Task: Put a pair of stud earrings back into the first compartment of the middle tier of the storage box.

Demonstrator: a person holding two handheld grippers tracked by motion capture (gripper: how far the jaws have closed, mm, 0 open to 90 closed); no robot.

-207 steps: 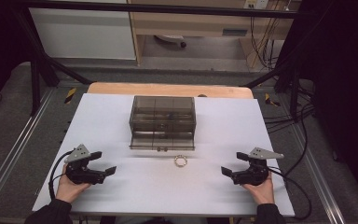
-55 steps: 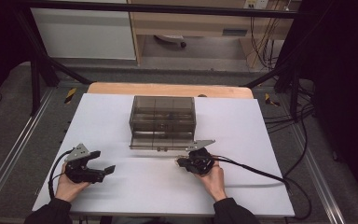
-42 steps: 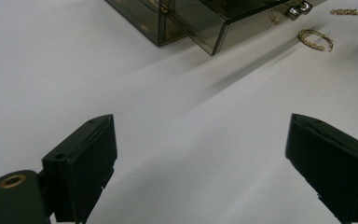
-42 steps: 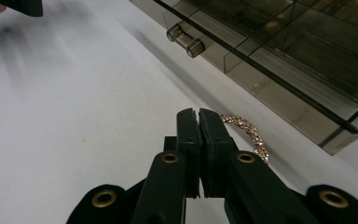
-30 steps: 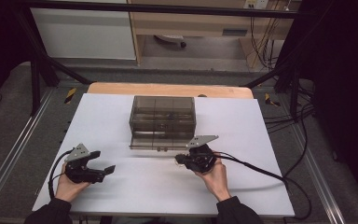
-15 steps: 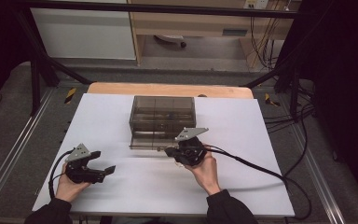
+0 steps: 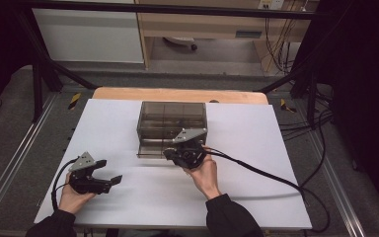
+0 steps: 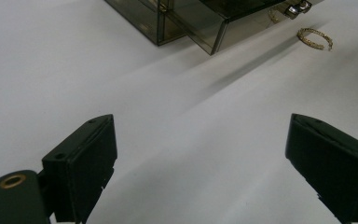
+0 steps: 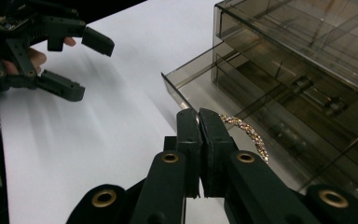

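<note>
1. Dim room, metal frame and cables round the bench; white table (image 7: 256,197) with a smoked clear drawer box (image 7: 171,118) at 12 o'clock of centre, its bottom drawer (image 9: 200,88) pulled out toward the person.
2. Ring-shaped sparkly bracelet (image 9: 249,133): gold, stone-set. In right gripper view it is pinched at its near edge, the loop hanging out at 1–2 o'clock of the jaw tips, over the open drawer's front wall.
3. Right gripper (image 7: 173,154): jaws fully closed on the bracelet, pads meeting with hardly a gap.
4. Change: approx 7 s ago bracelet lay on the table just at 6 o'clock of the box, right hand back at table's 4 o'clock. Since then hand came in, took it, carried it up to the drawer front. Judgement: pick done, drop into drawer is next.
5. Left gripper (image 7: 109,174): at 8 o'clock of the box, well apart, same spot as before; jaws wide open, nothing between them.
</note>
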